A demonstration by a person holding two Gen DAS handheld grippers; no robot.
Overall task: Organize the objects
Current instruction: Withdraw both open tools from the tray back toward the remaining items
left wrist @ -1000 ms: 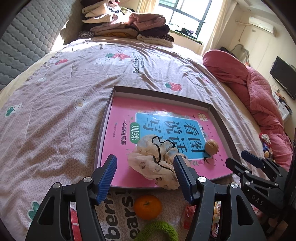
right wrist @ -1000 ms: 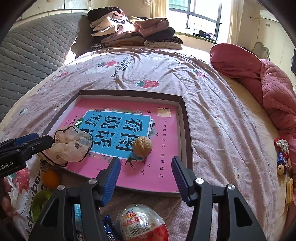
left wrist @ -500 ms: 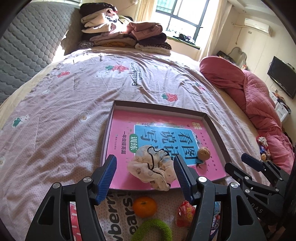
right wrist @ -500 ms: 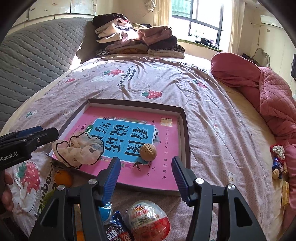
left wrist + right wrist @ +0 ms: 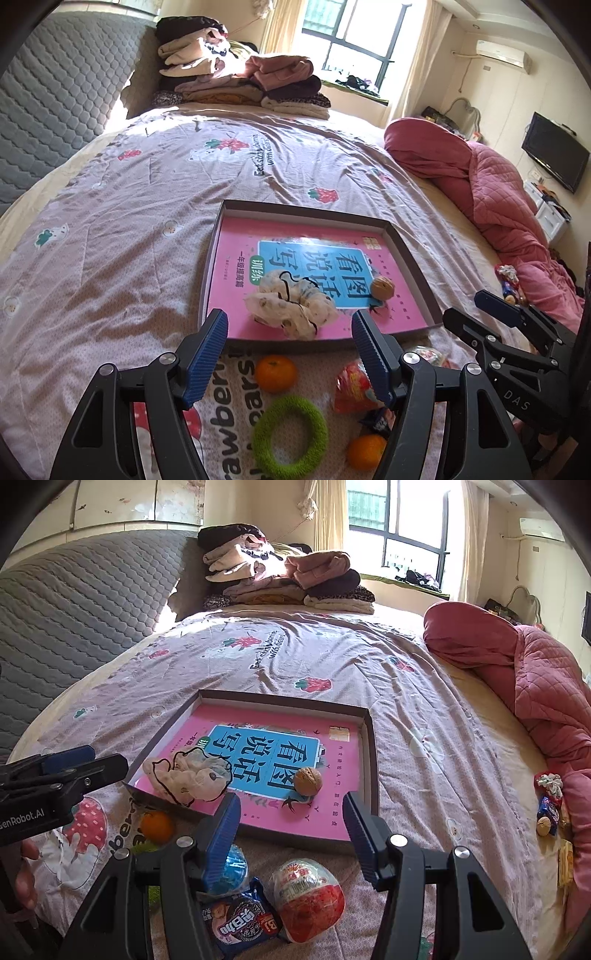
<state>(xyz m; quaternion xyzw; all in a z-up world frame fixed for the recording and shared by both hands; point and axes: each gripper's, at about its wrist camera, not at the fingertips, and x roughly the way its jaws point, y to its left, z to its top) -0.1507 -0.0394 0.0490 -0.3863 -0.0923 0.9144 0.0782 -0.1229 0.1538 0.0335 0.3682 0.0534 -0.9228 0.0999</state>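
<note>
So far only the cream scrunchie (image 5: 291,308) and walnut (image 5: 382,288) lie in the tray (image 5: 413,258) ahead of both empty grippers (left gripper (image 5: 288,360) opening wide, right gripper (image 5: 291,834) half spread), while tangerines (image 5: 276,373), green ring (image 5: 290,432) and chocolate egg (image 5: 308,899) wait beneath them.

Both fisheye views ride on hand-held grippers at the near edge of the bed (image 5: 122,206), looking forward and slantwise down along their blue fingers (image 5: 207,350) toward the window (image 5: 406,528). The left wrist view sits left of the shallow box (image 5: 413,258), catching the right gripper (image 5: 517,325) at its right edge. Both share the box, the pink book (image 5: 280,746) and the folded clothes (image 5: 280,579).
</note>
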